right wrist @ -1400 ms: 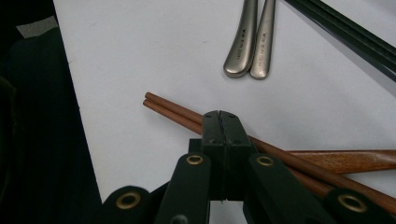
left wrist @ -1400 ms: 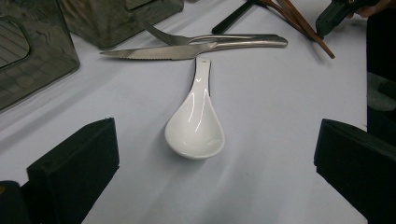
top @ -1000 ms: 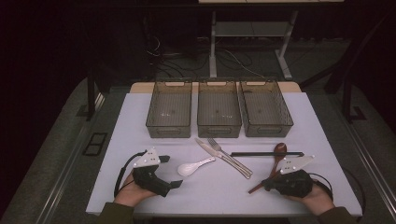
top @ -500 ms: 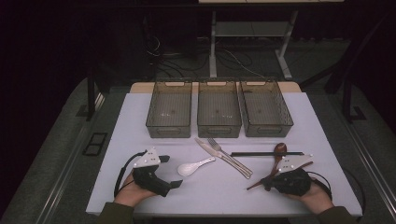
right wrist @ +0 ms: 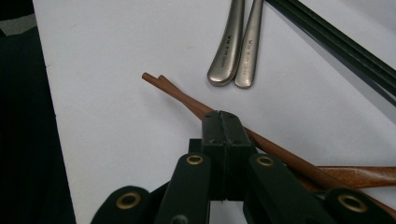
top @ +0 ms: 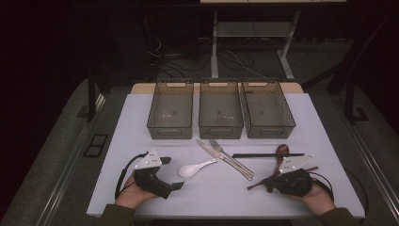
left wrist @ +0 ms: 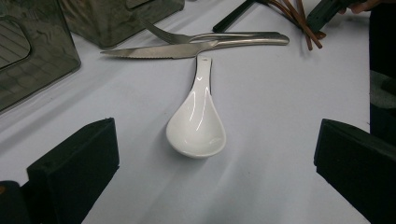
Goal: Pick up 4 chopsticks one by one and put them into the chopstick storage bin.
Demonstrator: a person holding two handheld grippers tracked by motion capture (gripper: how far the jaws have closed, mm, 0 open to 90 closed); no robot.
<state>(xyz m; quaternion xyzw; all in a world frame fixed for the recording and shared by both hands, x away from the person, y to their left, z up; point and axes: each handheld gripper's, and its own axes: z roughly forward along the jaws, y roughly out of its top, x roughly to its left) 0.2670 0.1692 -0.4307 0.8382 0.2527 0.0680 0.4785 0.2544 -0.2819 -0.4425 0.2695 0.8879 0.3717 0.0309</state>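
From the high view, nothing has shifted over the last second: both your hands sit where they were, so no piece has yet gone to a bin. Your left tongs (top: pixel 173 173) rest low on the white table (top: pixel 320 132) with jaws spread, and the white spoon (top: pixel 195 168) lies just ahead of them, apart from both jaws. Your right tongs (top: pixel 269 185) lie over the brown chopsticks (top: pixel 256 184), whose tips stick out just beyond the jaws. Between the two tongs lie the knife and fork (top: pixel 226 157); beyond the right tongs are the black chopsticks (top: pixel 263 155) and a wooden spoon (top: pixel 281 150). Well beyond everything stand three bins (top: pixel 220 134) side by side, all bare. The room around the table is dark, with desk legs (top: pixel 214 47) and cables on the floor behind

In the left gripper view, the jaws stand wide and hold nothing; the white spoon (left wrist: pixel 198 126) lies bowl-first between them, untouched, its handle pointing away toward the knife and fork

In the right gripper view, the right tongs (right wrist: pixel 222 122) are fully closed, pad against pad, with the brown chopsticks (right wrist: pixel 180 95) running underneath the tips, not visibly between them. I'd judge you have no grip yet: you would need to open and reseat before lifting
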